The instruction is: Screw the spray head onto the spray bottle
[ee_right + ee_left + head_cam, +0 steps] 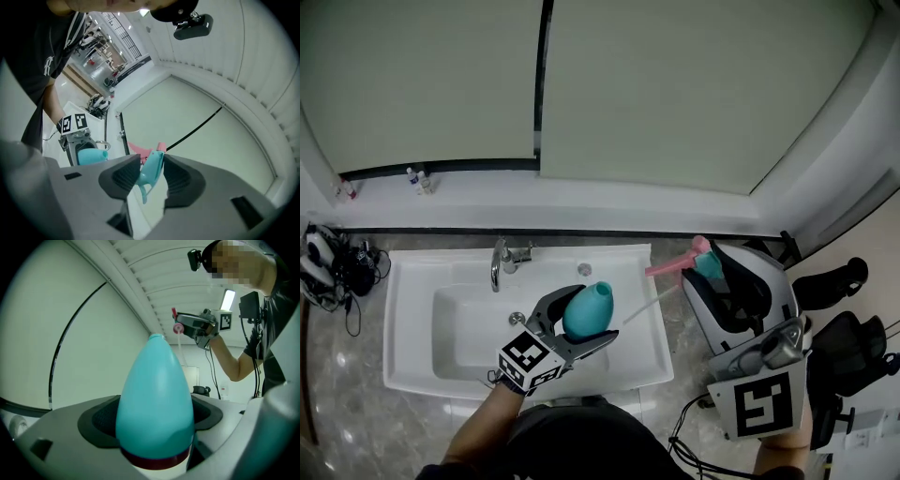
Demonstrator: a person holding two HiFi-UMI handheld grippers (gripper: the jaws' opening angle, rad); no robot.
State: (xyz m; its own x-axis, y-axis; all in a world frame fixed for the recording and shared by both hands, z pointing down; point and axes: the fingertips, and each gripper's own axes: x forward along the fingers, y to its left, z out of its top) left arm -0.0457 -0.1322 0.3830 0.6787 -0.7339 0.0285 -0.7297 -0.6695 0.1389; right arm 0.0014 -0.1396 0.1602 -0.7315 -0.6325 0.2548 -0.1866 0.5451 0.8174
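Observation:
A teal, egg-shaped spray bottle (587, 310) with a dark red band near its base (154, 459) is held over the sink. My left gripper (591, 317) is shut on its sides, and its open neck (157, 337) points away from the jaws. To the right, my right gripper (709, 268) is shut on the teal and pink spray head (698, 256). The head's thin clear tube (650, 304) slants down toward the bottle, and its end is a little way from the neck. In the right gripper view the spray head (151, 171) sits between the two dark pads.
A white sink (412, 281) with a chrome faucet (501, 263) lies below the bottle. Cables and headsets (330, 267) lie at the left, small bottles (418, 179) stand on the back ledge, and a black chair (851, 349) is at the right.

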